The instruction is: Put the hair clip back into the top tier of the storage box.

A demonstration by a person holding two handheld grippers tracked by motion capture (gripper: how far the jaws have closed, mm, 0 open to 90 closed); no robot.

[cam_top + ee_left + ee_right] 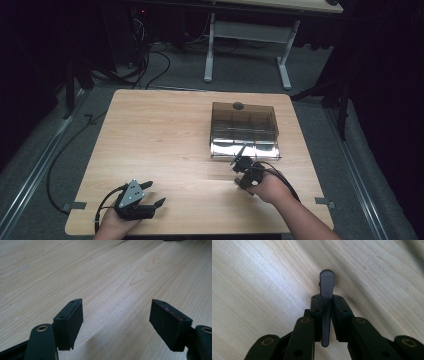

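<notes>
Smoky-grey plastic, thin and flat with a rounded tip, the utensil handle (326, 302) stood pinched edge-on between the closed jaws of the right gripper (243, 167), at about four o'clock on the wooden table (160, 135). Just beyond its tip, toward twelve, sat the tinted compartment organizer (243, 127). Placing it well probably meant keeping the squeeze firm and lining the piece up with one slot before lowering. At seven o'clock the left gripper (116, 315) lay with jaws wide, empty.
</notes>
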